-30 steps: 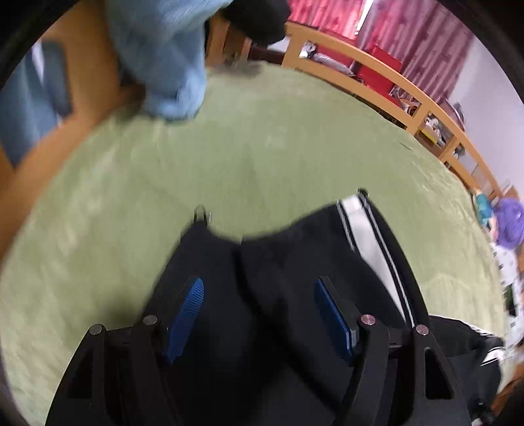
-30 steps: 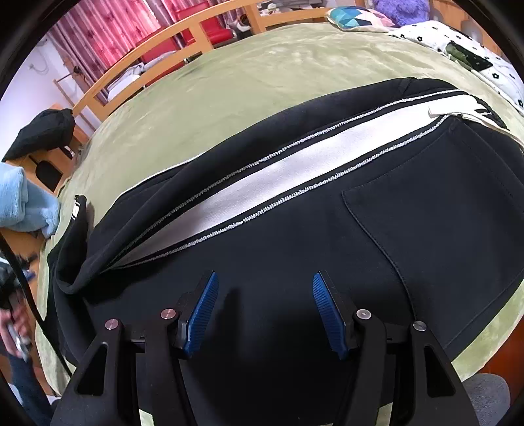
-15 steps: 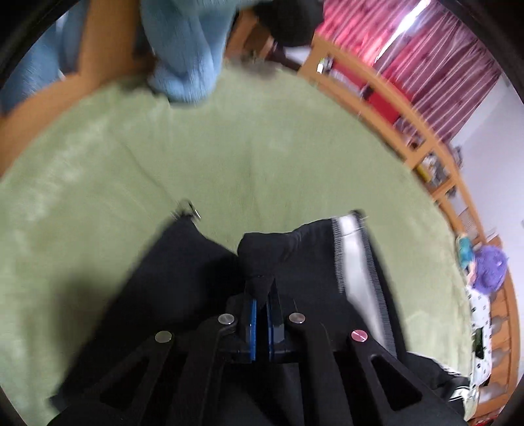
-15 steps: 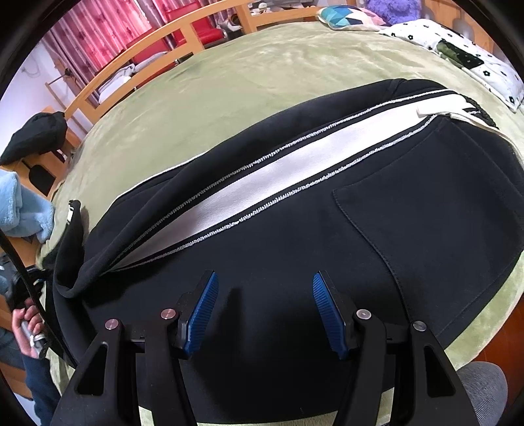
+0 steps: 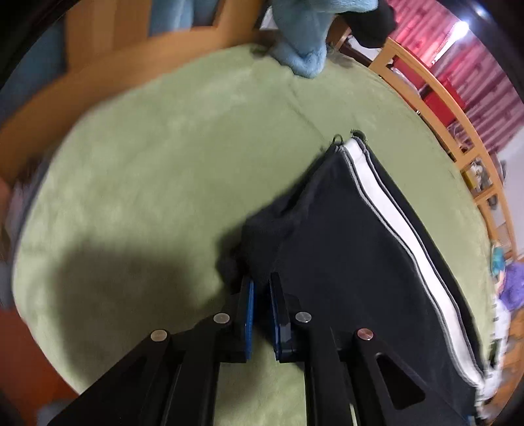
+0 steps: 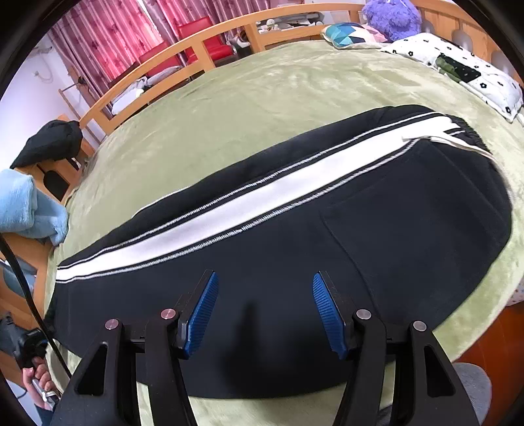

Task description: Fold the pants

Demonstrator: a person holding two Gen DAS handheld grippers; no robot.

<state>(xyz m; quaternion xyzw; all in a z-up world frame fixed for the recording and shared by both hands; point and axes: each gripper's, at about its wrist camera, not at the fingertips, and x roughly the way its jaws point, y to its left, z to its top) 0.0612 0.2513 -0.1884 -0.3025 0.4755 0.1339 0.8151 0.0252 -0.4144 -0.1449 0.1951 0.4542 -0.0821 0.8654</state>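
Black pants (image 6: 294, 255) with a white side stripe lie stretched flat on the green bed cover (image 6: 262, 98), legs stacked, cuffs at the left, waistband at the right. In the left wrist view the pants (image 5: 344, 236) run from the cuff at upper centre down to the right. My left gripper (image 5: 260, 285) is shut on a bunched bit of the pants' near cuff-end edge, low over the cover. My right gripper (image 6: 263, 288) is open and empty, hovering above the middle of the pants near the bed's front edge.
A light blue blanket (image 5: 301, 39) hangs over the wooden bed frame (image 5: 439, 98) at the foot end, with a black bag (image 6: 49, 144) beside it. Pillows (image 6: 458, 72) and a purple plush (image 6: 389, 16) lie at the head end. Red chairs stand behind the rail.
My left gripper closed on the pants' cuff end and pulled it outward, so the crumpled leg ends now lie straight. My right gripper stayed open over the pants.
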